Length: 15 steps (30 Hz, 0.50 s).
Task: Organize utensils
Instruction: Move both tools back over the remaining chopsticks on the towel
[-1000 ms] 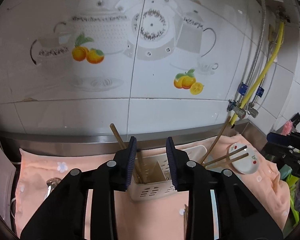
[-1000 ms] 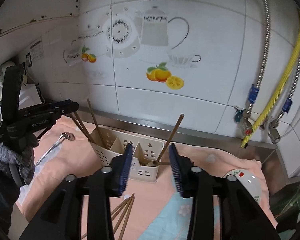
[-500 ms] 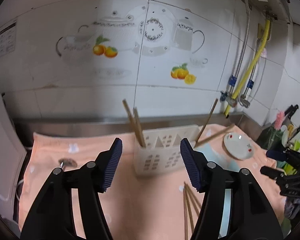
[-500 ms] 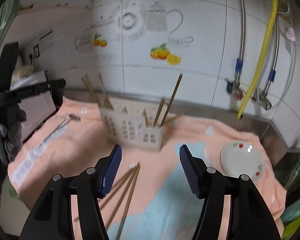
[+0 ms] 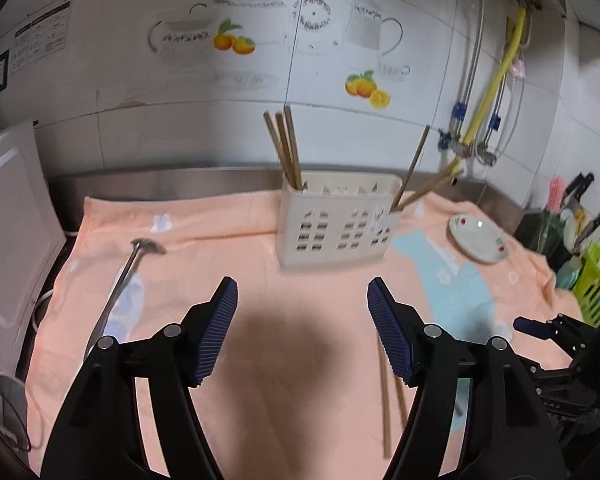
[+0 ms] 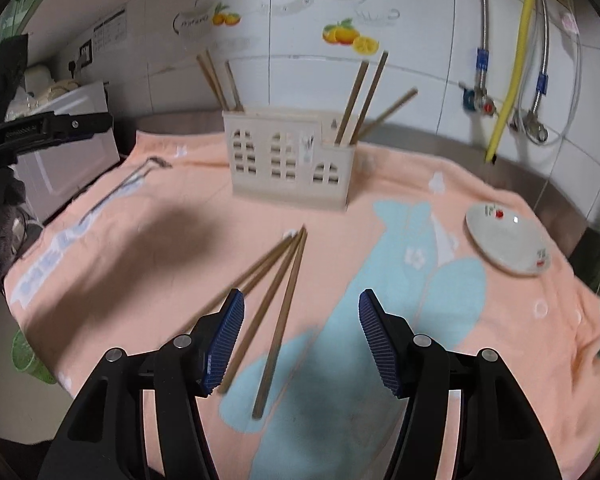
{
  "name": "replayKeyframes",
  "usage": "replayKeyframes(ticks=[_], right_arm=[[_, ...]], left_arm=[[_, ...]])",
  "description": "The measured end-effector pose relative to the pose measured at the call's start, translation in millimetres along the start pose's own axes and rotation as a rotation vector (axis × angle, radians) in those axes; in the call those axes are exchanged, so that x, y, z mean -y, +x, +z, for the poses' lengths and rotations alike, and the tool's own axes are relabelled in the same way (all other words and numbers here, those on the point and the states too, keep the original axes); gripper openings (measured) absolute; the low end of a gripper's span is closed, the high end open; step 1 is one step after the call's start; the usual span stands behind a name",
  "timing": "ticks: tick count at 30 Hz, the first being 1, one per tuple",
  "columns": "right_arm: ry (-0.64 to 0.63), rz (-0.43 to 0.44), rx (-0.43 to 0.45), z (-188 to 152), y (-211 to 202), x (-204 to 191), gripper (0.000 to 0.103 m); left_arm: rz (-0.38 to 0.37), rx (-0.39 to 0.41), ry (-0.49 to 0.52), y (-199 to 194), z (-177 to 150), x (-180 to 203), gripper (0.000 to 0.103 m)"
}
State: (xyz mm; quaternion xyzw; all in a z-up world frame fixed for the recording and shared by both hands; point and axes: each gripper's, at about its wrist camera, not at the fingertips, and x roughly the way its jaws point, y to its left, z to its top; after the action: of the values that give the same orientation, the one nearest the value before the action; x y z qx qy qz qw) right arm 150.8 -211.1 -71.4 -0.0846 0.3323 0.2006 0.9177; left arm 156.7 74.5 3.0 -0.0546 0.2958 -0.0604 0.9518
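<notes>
On the peach towel [image 6: 480, 208], three loose brown wooden chopsticks [image 6: 278, 300] are seen fully only in the right wrist view; in the left view they're mostly hidden behind a finger. The cream slotted plastic utensil holder [image 5: 338, 220] stands further back, chopsticks inside. The left gripper [image 5: 302, 330] is being opened, nothing between. The right gripper [image 6: 300, 340] is spread apart, nothing gripped, chopsticks lying below.

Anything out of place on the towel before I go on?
Yes. Several loose chopsticks lie fanned out on the towel in front of the utensil holder instead of standing in it, and a long-handled metal utensil lies flat off to the left. The small dish looks fine.
</notes>
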Motion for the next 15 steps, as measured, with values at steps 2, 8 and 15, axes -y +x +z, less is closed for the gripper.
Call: replayKeyframes(ticks=[2, 8, 15], right_arm=[[0.001, -0.001, -0.013, -9.3, 3.1, -3.6, 0.054], [0.034, 0.027, -0.056, -31.9, 18.8, -11.3, 0.044], [0.062, 0.040, -0.092, -45.3, 38.1, -18.1, 0.034]], left_arm=[[0.001, -0.008, -0.004, -1.6, -9.0, -1.6, 0.067], [0.011, -0.045, -0.007, -1.1, -39.4, -2.0, 0.067], [0.003, -0.091, -0.015, 5.3, -65.6, 1.1, 0.067]])
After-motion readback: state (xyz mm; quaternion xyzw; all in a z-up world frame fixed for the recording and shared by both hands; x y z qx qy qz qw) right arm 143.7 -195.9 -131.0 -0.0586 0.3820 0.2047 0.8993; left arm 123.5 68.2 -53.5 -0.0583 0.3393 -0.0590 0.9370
